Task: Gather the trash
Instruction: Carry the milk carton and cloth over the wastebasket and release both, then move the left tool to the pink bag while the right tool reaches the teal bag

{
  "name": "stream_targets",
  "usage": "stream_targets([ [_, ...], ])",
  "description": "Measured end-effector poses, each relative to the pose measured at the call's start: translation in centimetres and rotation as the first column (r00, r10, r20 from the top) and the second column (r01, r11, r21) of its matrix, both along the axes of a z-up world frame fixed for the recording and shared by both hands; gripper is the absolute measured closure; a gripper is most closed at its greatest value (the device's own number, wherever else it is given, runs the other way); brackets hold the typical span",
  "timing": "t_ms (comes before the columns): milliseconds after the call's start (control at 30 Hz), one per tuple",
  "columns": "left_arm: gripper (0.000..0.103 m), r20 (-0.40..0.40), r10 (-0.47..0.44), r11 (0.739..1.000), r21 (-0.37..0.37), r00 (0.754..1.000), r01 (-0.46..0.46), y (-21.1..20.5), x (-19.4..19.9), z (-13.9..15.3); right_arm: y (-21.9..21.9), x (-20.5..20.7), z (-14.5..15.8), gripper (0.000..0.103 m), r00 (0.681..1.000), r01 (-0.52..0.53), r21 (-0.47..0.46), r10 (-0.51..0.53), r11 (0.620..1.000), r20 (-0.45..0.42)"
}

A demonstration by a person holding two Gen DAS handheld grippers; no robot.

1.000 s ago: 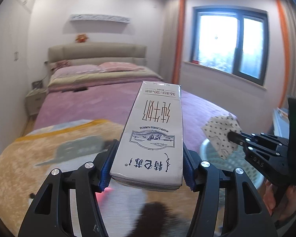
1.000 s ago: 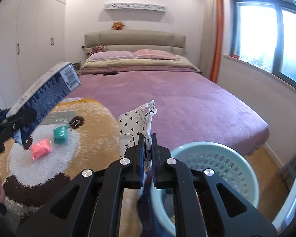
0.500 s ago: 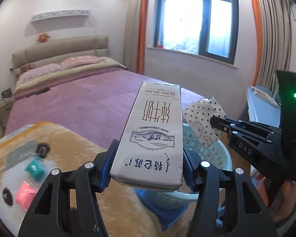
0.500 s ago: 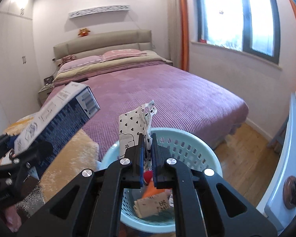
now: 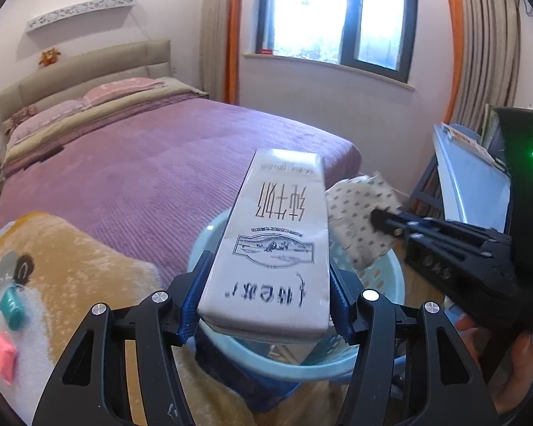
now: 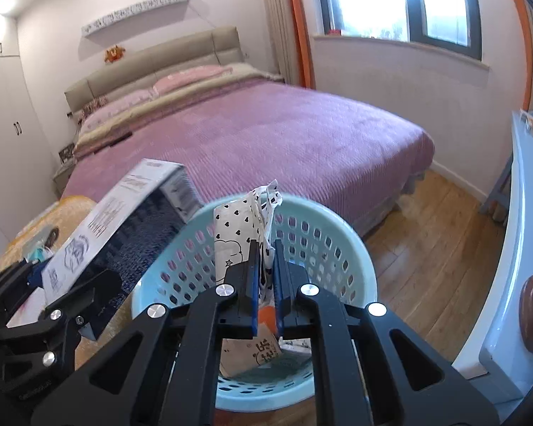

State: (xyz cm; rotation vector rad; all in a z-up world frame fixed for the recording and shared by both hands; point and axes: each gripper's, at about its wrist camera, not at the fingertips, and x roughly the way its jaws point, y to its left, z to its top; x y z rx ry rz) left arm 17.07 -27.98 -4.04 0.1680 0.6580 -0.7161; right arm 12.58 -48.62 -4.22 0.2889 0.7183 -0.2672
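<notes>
Here, in the left wrist view, a white milk carton is clamped between the blue pads of the left gripper, its printed face up and its far end pointing toward twelve o'clock. Beneath it, the pale blue laundry-style basket is seen, its rim showing at four and at seven o'clock of the carton. At three o'clock the right gripper is seen pinching a heart-patterned wrapper, which is held just beside the carton's right edge. On the bear-print blanket at nine o'clock, a teal packet and a pink packet are left lying, well apart from the basket.

In the right wrist view, the right gripper is seen closed narrowly on the wrapper, which is poised above the basket; paper scraps are visible on the basket's floor at six o'clock. At nine o'clock the carton is held tilted by the left gripper, its upper end reaching over the basket's left rim.

The drop-off step is judged to be in hand: both pieces are carried over the basket but neither is released. Next, both pairs of fingers would need to be opened while centred over the opening, the carton perhaps brought further inward first, so that nothing is caught on the rim. The two packets would then remain to be fetched.
</notes>
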Motion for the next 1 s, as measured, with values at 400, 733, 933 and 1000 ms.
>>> stream_targets([
  [400, 0.034, -0.035, 0.054, 0.997, -0.057, 0.998, -0.056, 3.5, -0.5, 0.4, -0.3, -0.8, -1.0, 0.075, 0.999, 0.009, 0.025, -0.008, 1.000, -0.036],
  [733, 0.032, -0.007, 0.143, 0.981, -0.129, 0.990, -0.143, 10.2, -2.2, 2.8, 3.7, -1.4, 2.2, 0.050, 0.992, -0.110, 0.030, 0.108, 0.994, 0.068],
  [933, 0.032, 0.010, 0.243, 0.960, -0.143, 0.970, -0.239, 15.6, -2.6, 3.5, 8.9, -0.8, 4.1, 0.050, 0.967, -0.229, 0.002, 0.227, 0.973, 0.118],
  [1000, 0.032, 0.021, 0.289, 0.949, -0.137, 0.957, -0.284, 17.7, -2.4, 3.6, 10.9, -0.6, 4.7, 0.049, 0.955, -0.269, -0.013, 0.269, 0.963, 0.127],
])
